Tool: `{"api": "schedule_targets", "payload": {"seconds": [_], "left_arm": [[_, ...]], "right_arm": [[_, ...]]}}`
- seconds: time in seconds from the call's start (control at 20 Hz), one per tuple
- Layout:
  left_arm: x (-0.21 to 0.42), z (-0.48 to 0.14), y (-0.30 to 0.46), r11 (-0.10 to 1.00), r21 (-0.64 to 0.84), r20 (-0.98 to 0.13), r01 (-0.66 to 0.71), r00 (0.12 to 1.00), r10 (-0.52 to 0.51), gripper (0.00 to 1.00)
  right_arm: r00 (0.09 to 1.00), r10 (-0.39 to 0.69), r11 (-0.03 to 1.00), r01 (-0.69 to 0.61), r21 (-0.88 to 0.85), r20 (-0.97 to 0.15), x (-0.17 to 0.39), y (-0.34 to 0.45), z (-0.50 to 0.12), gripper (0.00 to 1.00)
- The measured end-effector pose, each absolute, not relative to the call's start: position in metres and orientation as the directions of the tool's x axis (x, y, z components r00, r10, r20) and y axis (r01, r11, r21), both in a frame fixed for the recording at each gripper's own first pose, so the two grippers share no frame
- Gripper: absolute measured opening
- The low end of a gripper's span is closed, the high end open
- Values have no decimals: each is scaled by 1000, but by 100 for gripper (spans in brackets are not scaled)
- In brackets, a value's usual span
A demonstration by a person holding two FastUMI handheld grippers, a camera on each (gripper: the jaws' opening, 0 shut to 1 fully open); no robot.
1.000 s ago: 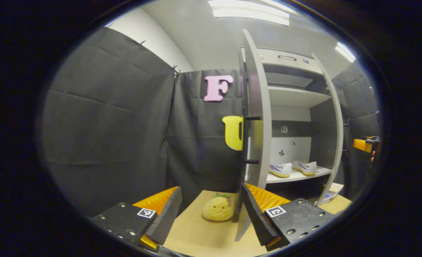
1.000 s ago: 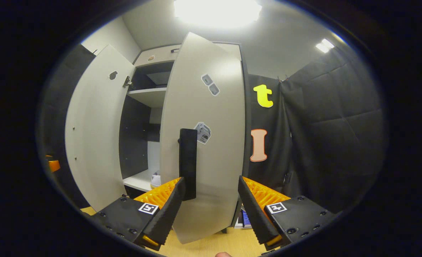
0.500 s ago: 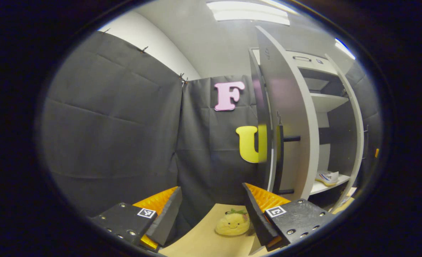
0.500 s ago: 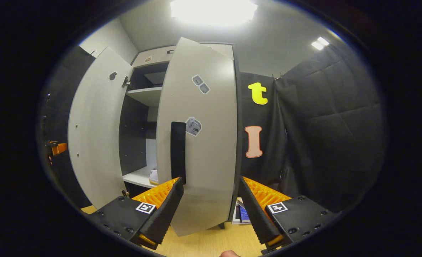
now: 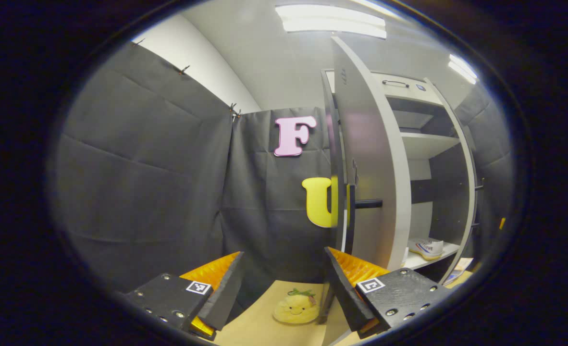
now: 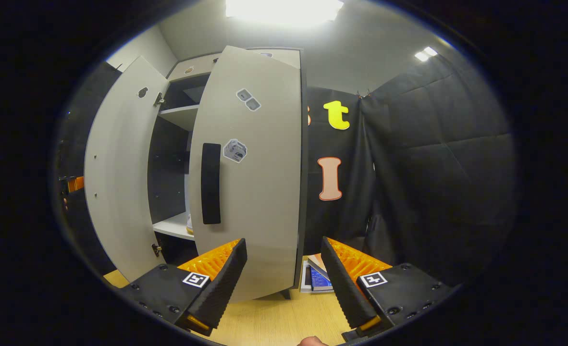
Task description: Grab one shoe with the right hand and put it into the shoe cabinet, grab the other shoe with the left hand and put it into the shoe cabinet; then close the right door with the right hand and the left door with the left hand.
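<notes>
two stiff hinged panels, the right door [image 6: 255,192] and left door [image 5: 368,158], should swing lightly if pushed near their black handles [image 6: 211,183], both tongs [image 6: 284,274] [image 5: 284,283] gaping empty.

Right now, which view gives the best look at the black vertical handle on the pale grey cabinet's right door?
The right gripper view: the black vertical handle faces the camera full on, on the right door. In the left gripper view that door is edge-on, so only a short dark stub shows on it.
</notes>
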State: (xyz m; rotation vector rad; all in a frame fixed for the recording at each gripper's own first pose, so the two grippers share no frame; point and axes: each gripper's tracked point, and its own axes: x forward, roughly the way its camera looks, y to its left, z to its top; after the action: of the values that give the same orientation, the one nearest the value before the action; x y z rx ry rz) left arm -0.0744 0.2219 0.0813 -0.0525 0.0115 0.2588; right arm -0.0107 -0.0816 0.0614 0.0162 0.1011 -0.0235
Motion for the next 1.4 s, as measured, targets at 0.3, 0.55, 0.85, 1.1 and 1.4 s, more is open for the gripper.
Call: {"api": "schedule_targets", "payload": {"seconds": [0.3, 0.55, 0.85, 1.1, 1.4], "left_arm": [[-68, 87, 180, 982, -54, -16, -178, 984, 178, 94], [-59, 88, 135, 991, -63, -12, -114, 993, 113, 94], [-28, 92, 68, 999, -52, 14, 6, 1000, -5, 94], [-9, 97, 36, 999, -24, 43, 36, 998, -35, 94], [-44, 96, 54, 1000, -13, 35, 8, 999, -8, 94]], "right_arm": [[993, 1, 999, 3, 39, -122, -6, -82, 51, 98], [993, 3, 1000, 0, 23, -117, -5, -89, 52, 98], [991, -19, 999, 23, 30, -134, -4, -111, 44, 98], [990, -34, 998, 39, 38, -136, -7, -120, 41, 98], [991, -18, 998, 25, 54, -132, -7, -118, 41, 98]]}}
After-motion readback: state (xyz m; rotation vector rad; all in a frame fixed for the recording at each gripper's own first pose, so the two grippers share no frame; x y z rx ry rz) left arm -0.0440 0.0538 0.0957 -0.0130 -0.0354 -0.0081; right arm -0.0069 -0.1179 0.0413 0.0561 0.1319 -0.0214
